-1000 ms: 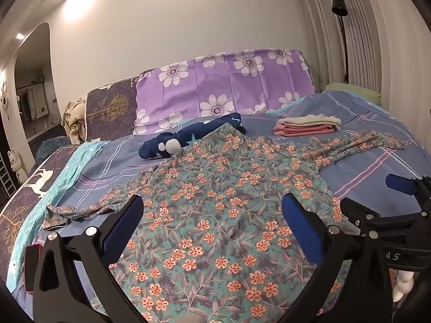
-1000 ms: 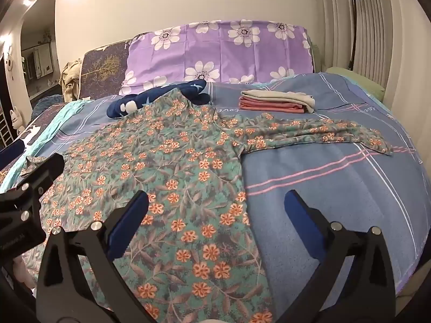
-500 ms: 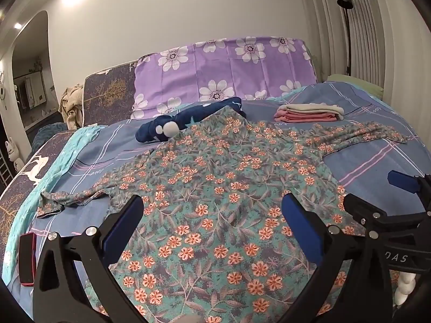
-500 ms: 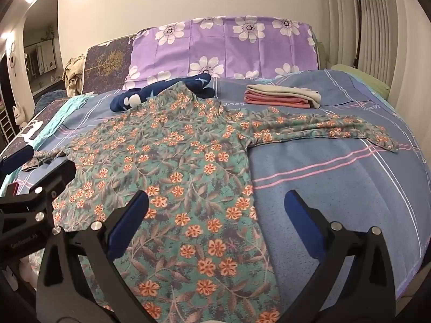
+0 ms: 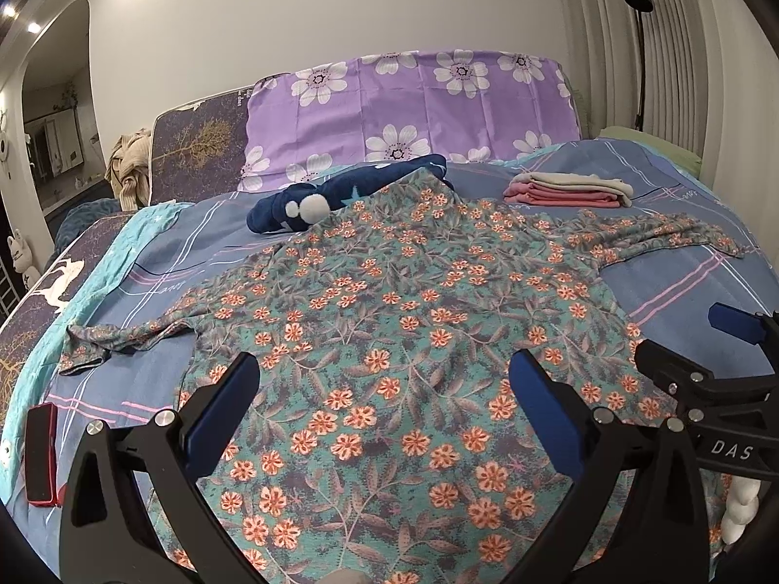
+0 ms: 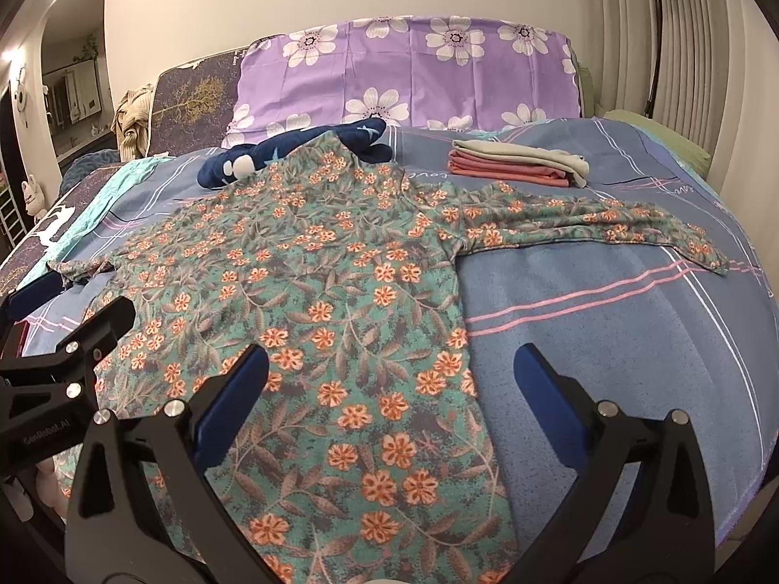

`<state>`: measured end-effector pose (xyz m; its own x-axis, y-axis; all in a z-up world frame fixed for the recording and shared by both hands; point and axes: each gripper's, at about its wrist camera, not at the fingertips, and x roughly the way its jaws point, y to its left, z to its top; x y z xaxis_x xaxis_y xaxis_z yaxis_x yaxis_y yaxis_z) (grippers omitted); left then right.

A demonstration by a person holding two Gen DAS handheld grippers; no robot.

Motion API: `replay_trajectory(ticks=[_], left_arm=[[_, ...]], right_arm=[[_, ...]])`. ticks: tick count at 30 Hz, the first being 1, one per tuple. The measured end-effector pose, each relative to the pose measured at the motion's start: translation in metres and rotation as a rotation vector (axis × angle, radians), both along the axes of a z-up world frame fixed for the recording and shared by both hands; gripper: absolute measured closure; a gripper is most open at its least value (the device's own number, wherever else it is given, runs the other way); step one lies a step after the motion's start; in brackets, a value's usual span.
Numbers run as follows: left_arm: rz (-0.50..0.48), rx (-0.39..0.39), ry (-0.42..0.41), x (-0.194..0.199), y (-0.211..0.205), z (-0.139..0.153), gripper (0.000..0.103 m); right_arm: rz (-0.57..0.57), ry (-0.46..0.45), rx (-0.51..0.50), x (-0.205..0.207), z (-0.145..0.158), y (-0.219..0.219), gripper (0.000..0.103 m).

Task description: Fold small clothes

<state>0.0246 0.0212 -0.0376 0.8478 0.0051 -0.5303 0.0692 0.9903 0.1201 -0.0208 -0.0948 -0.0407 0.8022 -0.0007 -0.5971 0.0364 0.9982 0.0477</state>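
Observation:
A teal long-sleeved top with orange flowers lies spread flat on the bed, sleeves out to both sides; it also shows in the right wrist view. My left gripper is open and empty, just above the top's lower middle. My right gripper is open and empty over the top's lower right edge. Each gripper shows at the edge of the other's view.
A folded pink and beige stack lies at the back right. A navy garment with a white pompom lies by the top's collar. A purple floral pillow stands behind. A red phone lies at the left edge.
Both grippers have risen and drawn back a little, so more of the top and the phone show. Both stay open. The top has not moved.

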Motion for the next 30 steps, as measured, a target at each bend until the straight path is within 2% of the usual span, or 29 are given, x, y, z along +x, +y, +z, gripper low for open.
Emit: replay_trajectory(ticks=[30], left_arm=[[0.018, -0.015, 0.027, 0.002, 0.015, -0.014, 0.001]], right_arm=[[0.006, 0.005, -0.022, 0.004, -0.002, 0.01, 0.002]])
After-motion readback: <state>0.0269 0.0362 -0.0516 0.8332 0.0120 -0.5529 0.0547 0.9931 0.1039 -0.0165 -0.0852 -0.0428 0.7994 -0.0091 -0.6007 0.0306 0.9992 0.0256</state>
